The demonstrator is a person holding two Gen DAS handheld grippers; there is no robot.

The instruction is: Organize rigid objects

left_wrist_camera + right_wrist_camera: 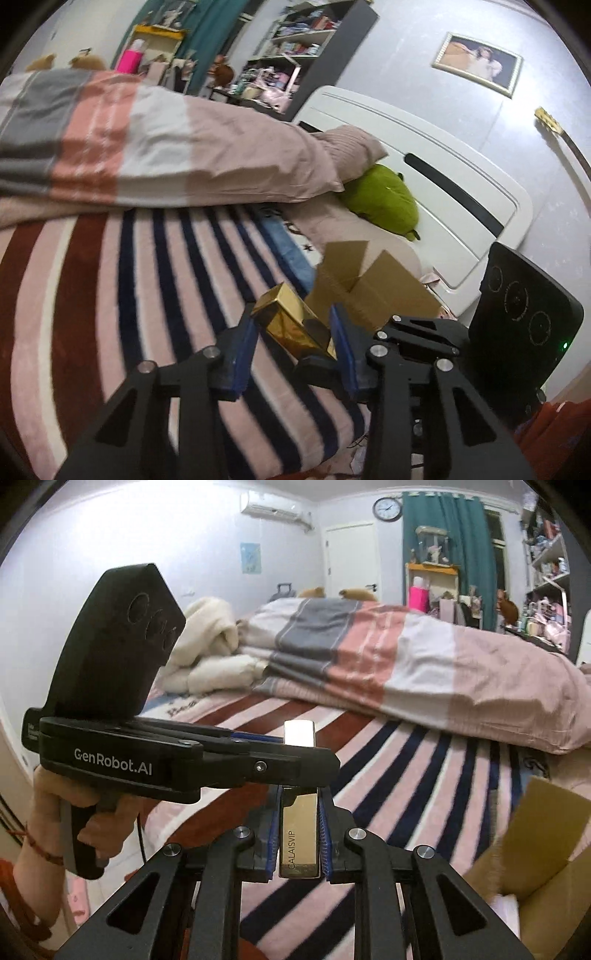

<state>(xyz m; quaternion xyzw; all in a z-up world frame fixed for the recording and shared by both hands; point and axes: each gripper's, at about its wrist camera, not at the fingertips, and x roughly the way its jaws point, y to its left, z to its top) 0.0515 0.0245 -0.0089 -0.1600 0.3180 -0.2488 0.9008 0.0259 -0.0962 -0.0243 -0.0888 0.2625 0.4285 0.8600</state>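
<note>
A long shiny gold box (298, 834) marked CALAISVIP is held above the striped bed. My right gripper (298, 805) is shut on its near end. My left gripper (293, 325) stands around the same gold box (291, 321) from the side, blue pads wider than the box with gaps showing, so it is open. In the right wrist view the left gripper (288, 746) crosses over the box's far part. An open cardboard box (365, 288) lies on the bed just beyond, and shows at the right edge of the right wrist view (535, 842).
A striped blanket (147, 295) covers the bed, with a folded duvet (166, 147) behind. A green plush pillow (384, 201) lies by the white headboard (461, 192). Cluttered shelves (295, 48) stand at the back.
</note>
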